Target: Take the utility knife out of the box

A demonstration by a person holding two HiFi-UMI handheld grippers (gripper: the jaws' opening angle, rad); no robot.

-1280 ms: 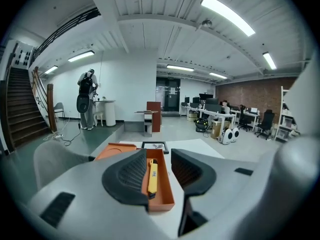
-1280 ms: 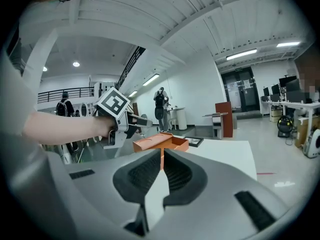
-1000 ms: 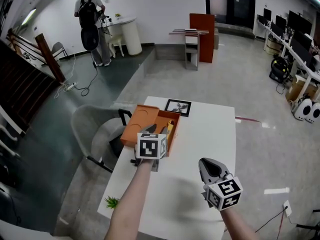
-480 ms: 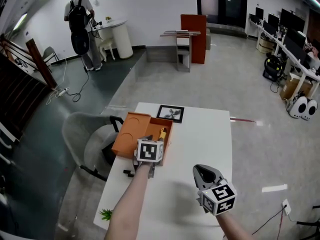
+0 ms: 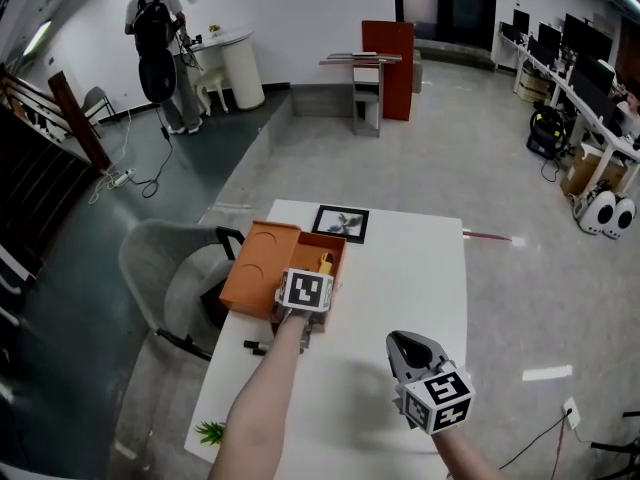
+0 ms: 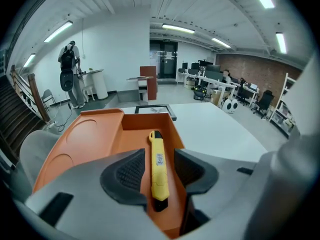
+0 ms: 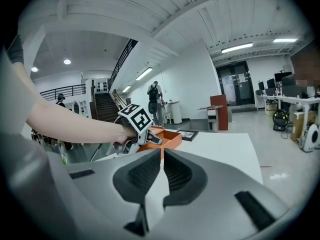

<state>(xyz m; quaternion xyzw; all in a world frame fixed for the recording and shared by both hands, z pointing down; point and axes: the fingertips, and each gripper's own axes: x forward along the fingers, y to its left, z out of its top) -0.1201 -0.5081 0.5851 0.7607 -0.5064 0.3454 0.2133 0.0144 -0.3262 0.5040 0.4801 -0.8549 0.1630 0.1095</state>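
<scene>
An open orange box (image 5: 255,263) lies at the left of the white table (image 5: 410,278), its lid folded out to the left. A yellow utility knife (image 6: 158,164) rests lengthwise in the box's right compartment. My left gripper (image 6: 160,176) points down into that compartment. Its jaws are opening and stand one on each side of the knife, pads not pressing on it. In the head view the marker cube hides its tips and only the knife's far end (image 5: 325,264) shows. My right gripper (image 5: 405,341) hovers over the table's near right part, shut, with nothing between its pads.
A black-framed marker picture (image 5: 341,223) lies just beyond the box. A grey chair (image 5: 170,278) stands against the table's left edge. A small black item (image 5: 255,346) and a green sprig (image 5: 211,431) sit near the left front edge. A person (image 5: 155,28) stands far off.
My left gripper has sunk toward the box and tipped further down over the knife compartment. The right gripper has stayed almost where it was.
</scene>
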